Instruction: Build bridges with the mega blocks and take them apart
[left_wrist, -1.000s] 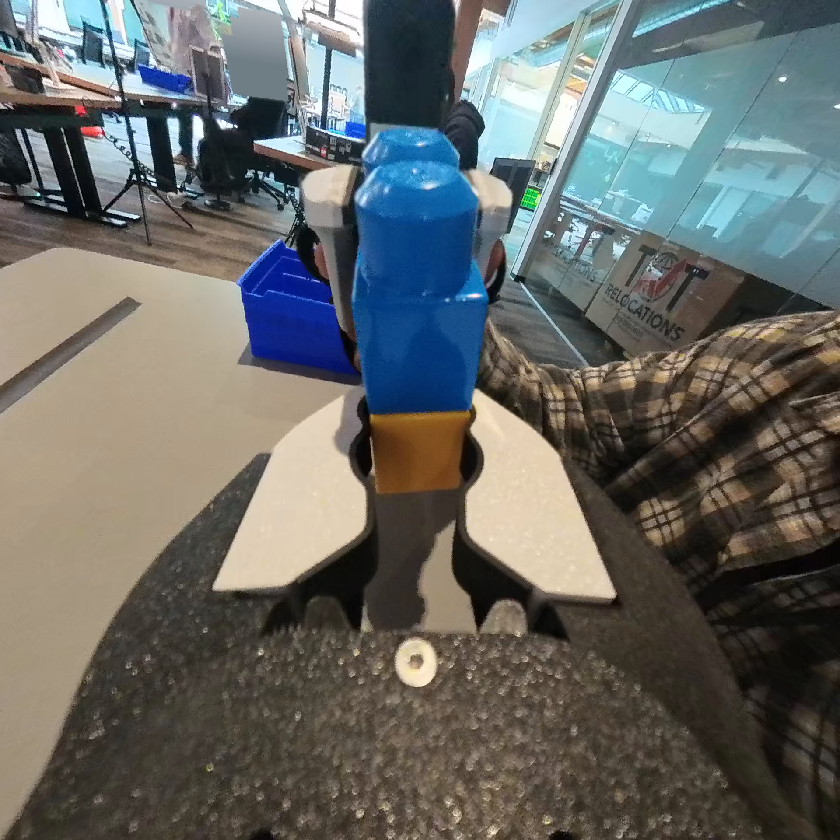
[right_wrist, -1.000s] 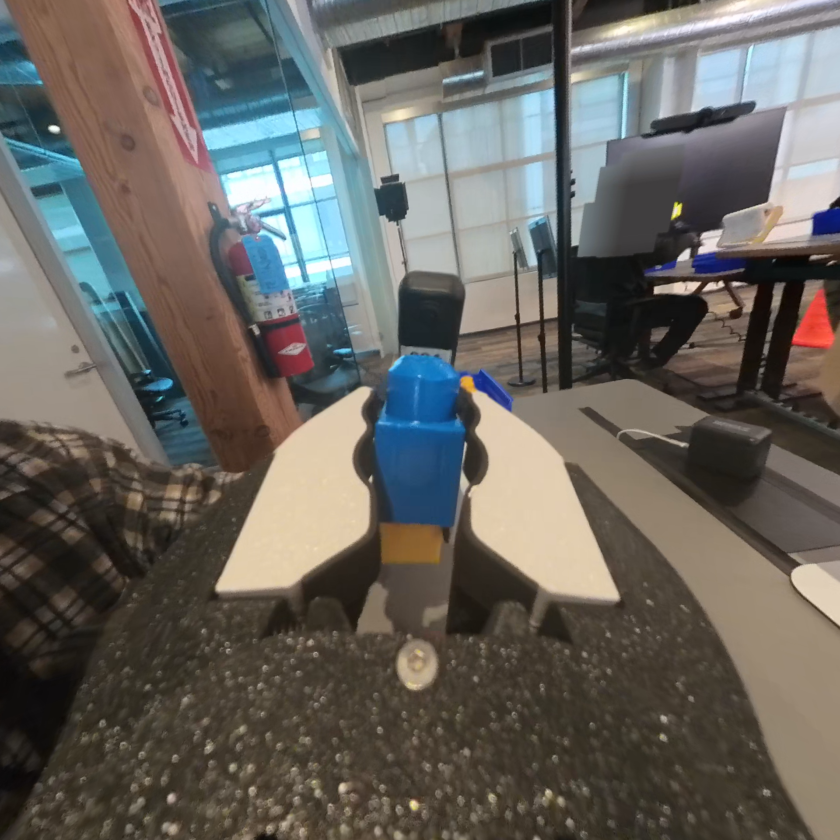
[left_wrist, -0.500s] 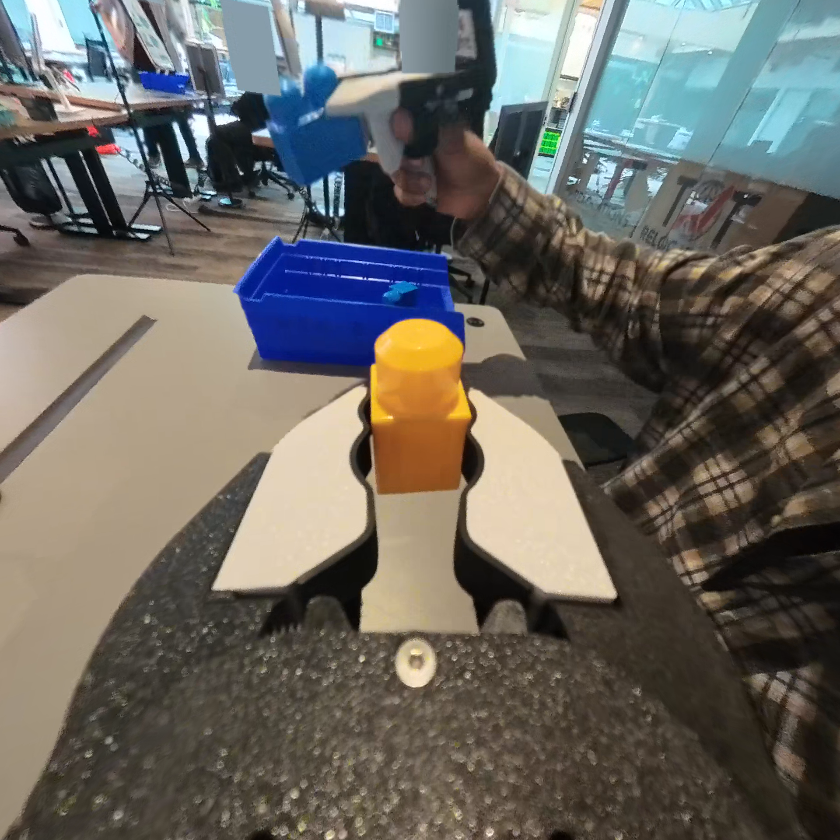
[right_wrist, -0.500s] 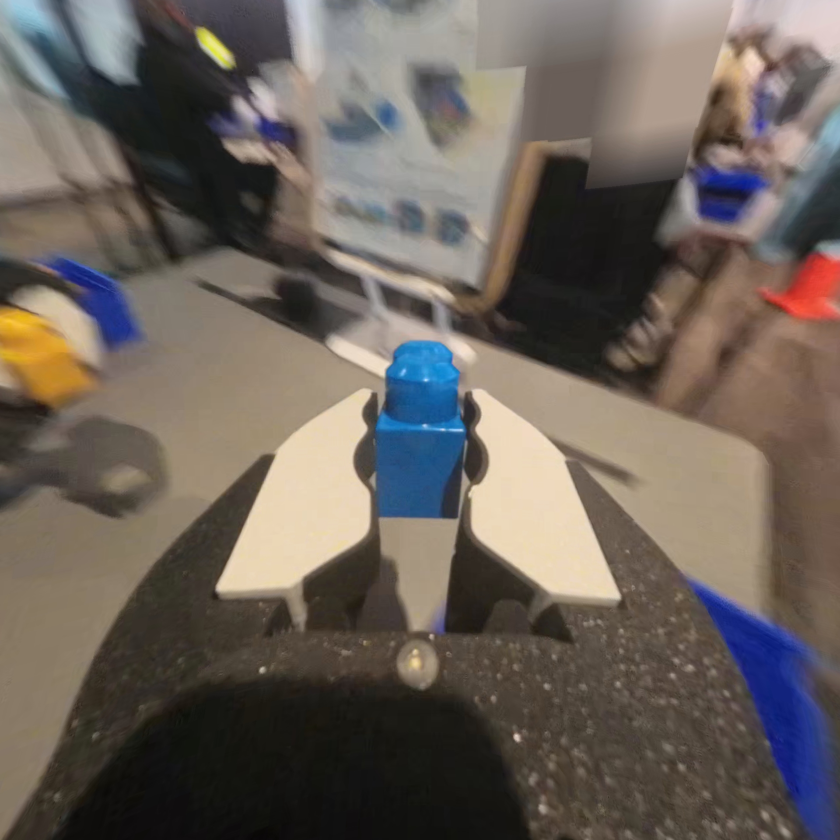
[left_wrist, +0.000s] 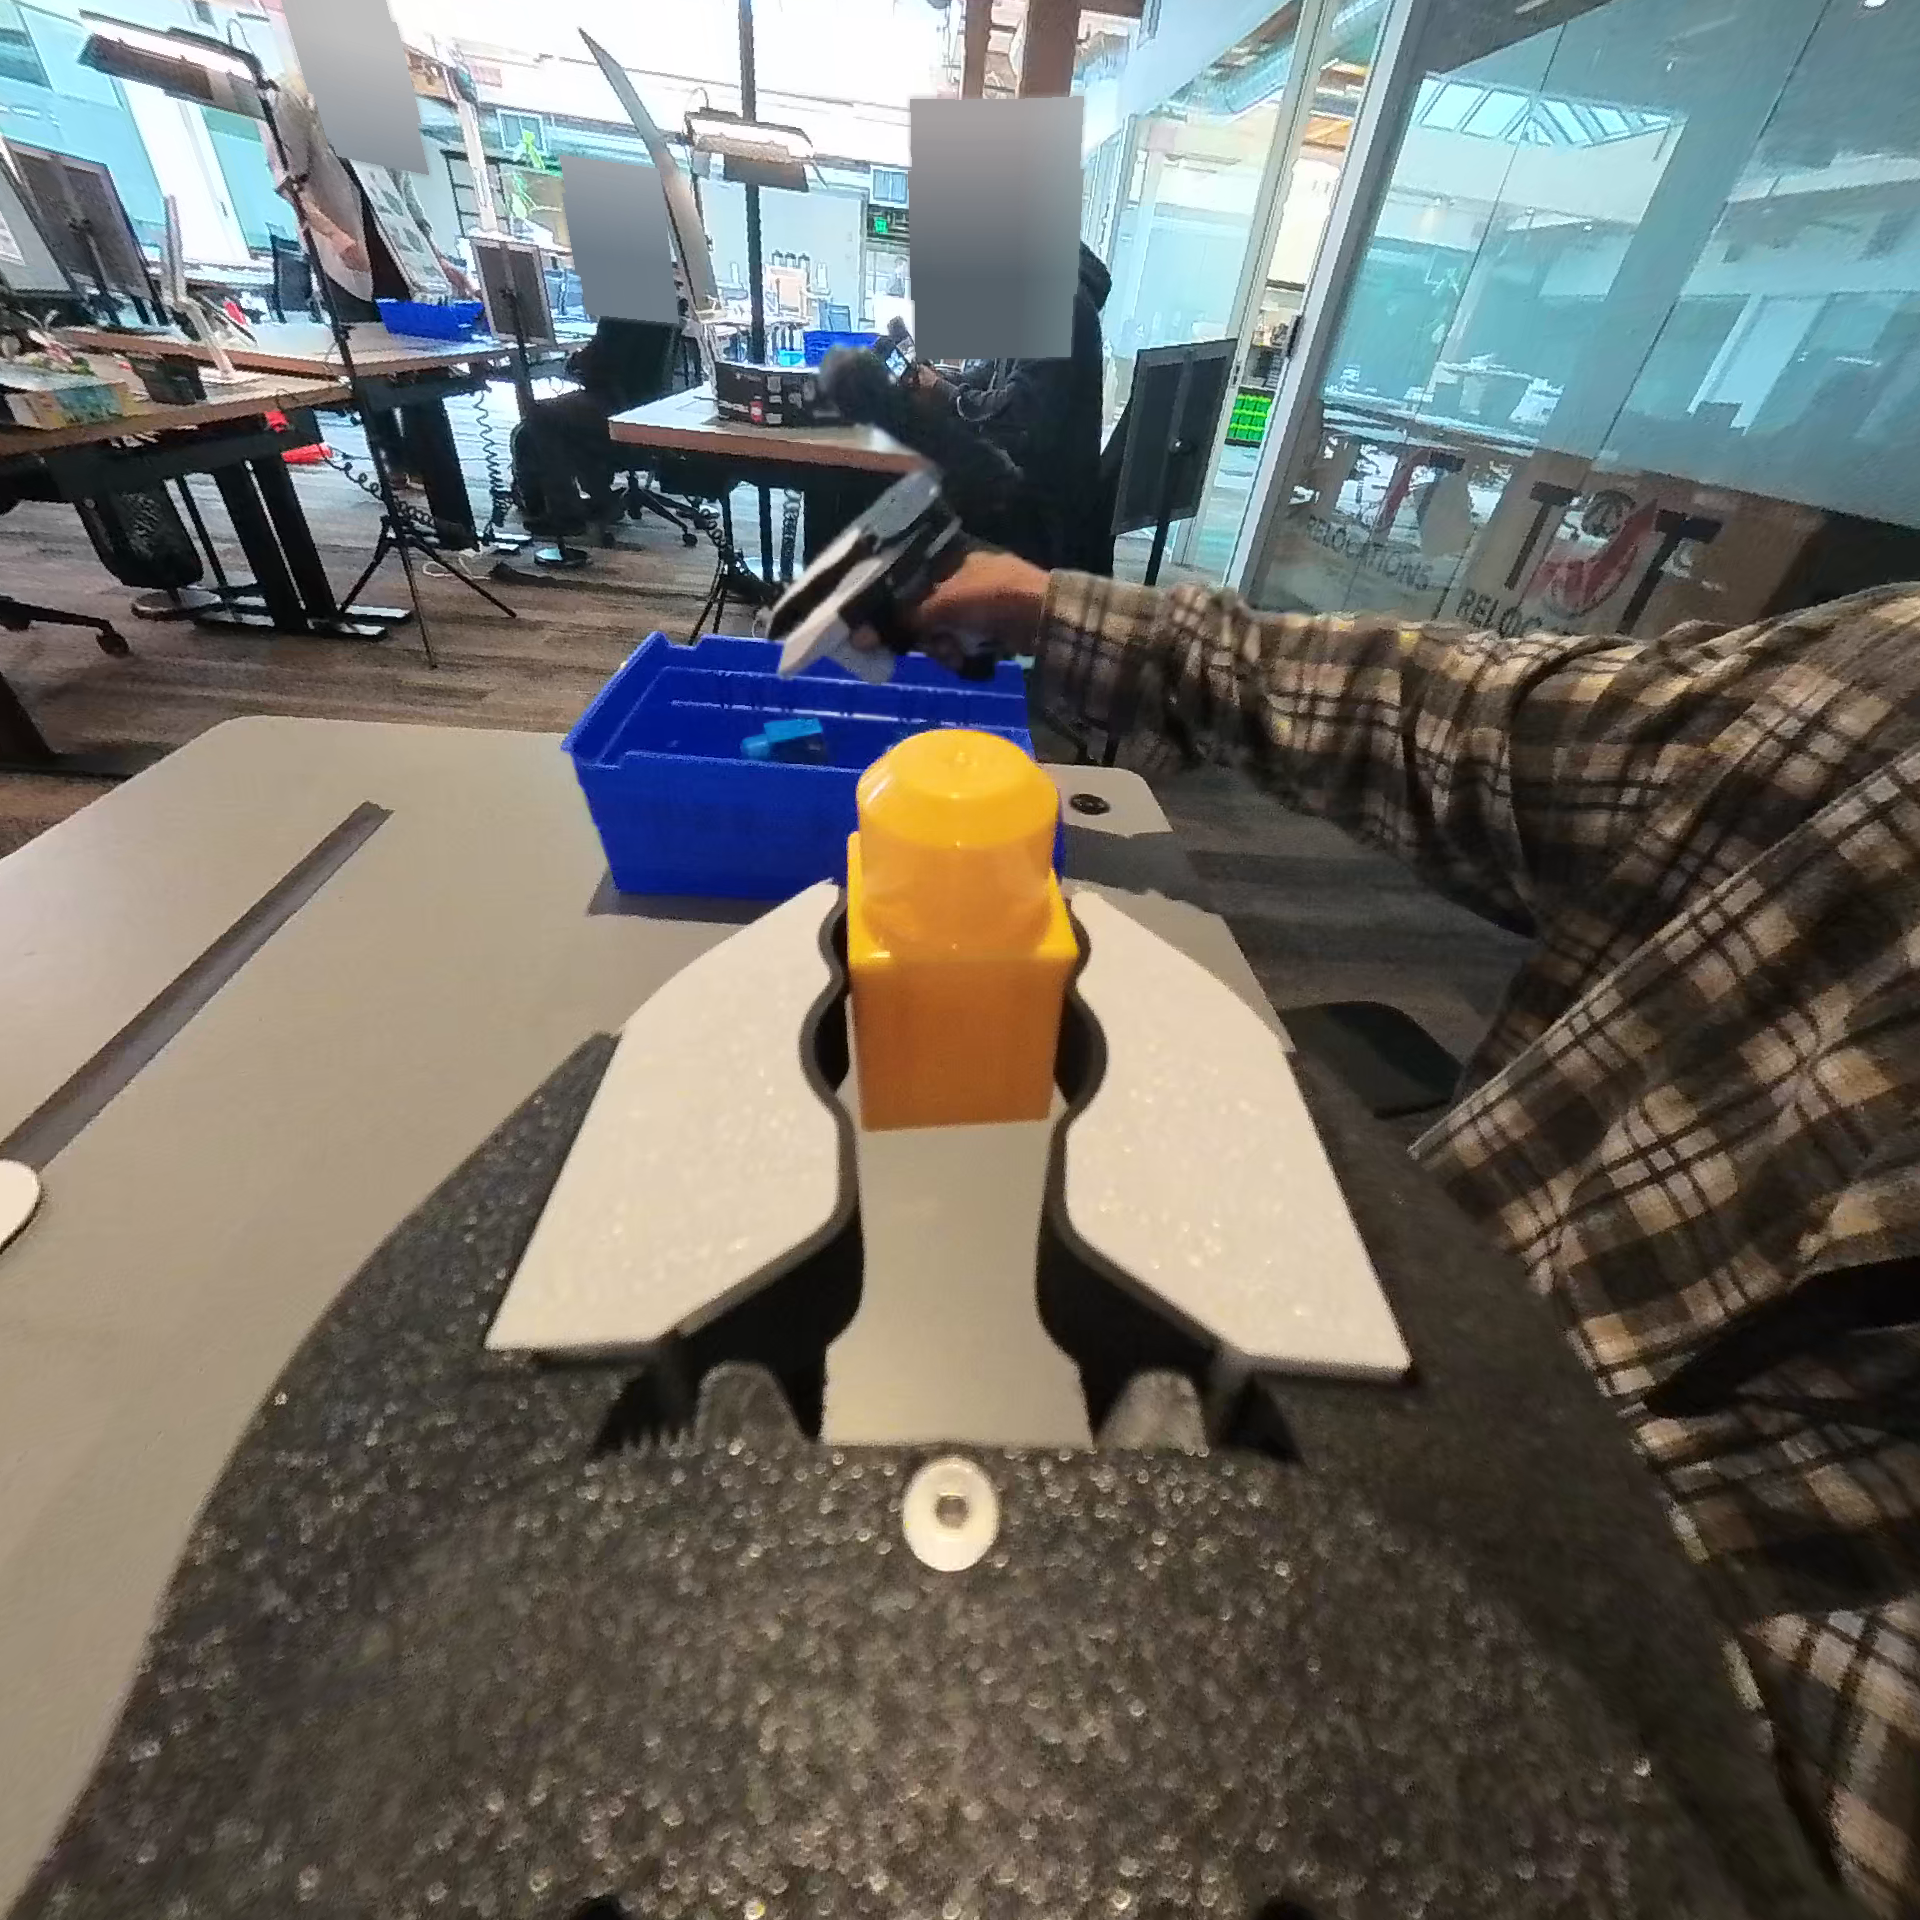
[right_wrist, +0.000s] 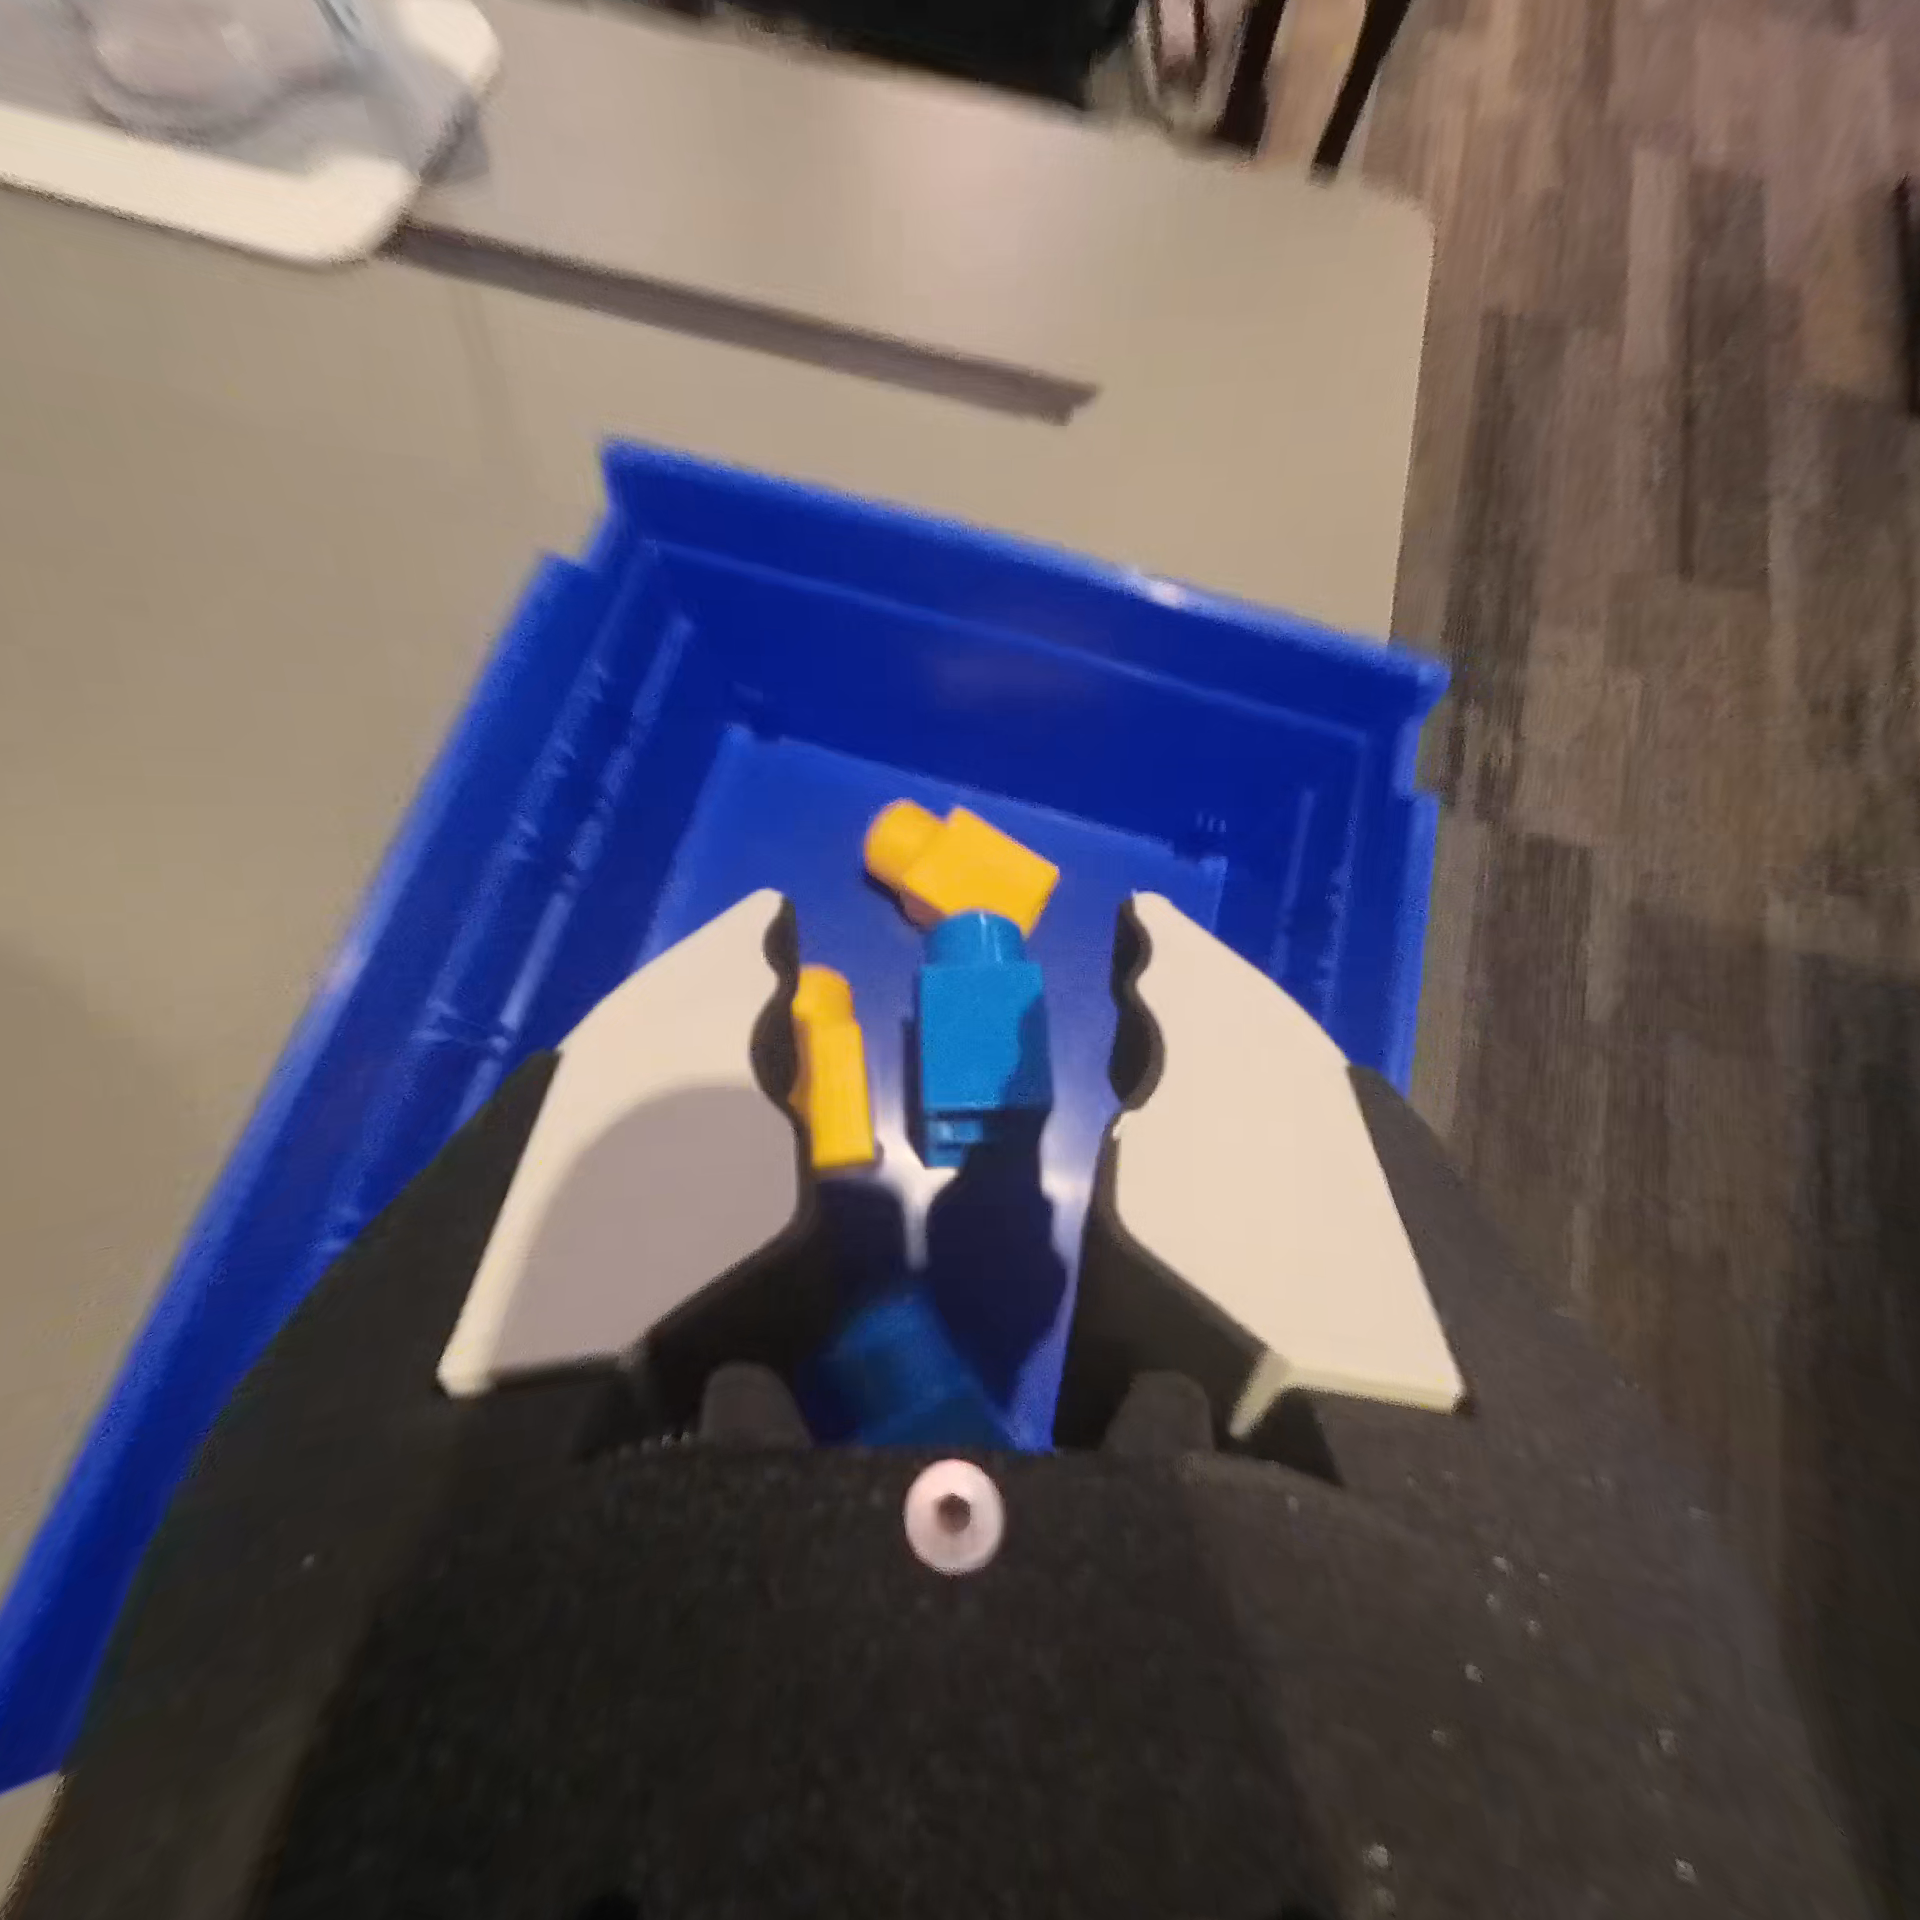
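Two grippers are working here. The left gripper (left_wrist: 956, 997) is pinching an orange block (left_wrist: 954, 961) between its fingertips, jaws narrowed onto the block's sides, stud pointing away from the camera, above the grey table (left_wrist: 312, 935). Beyond it, at the table's far edge, a blue bin (left_wrist: 686, 831) is sitting with a blue block (left_wrist: 787, 741) inside. The right gripper (right_wrist: 951, 1023) is hanging over the bin (right_wrist: 520, 831) with its jaws spread wide and nothing between them. Below it, on the bin floor, a blue block (right_wrist: 977, 1049) is lying on its side, with a yellow block (right_wrist: 961, 868) just beyond it and another yellow block (right_wrist: 831, 1070) to its left, partly hidden behind the left finger (right_wrist: 644, 1143). In the left wrist view, a hand (left_wrist: 977, 613) in a plaid sleeve (left_wrist: 1403, 748) is holding the right gripper (left_wrist: 831, 623) over the bin's far rim.
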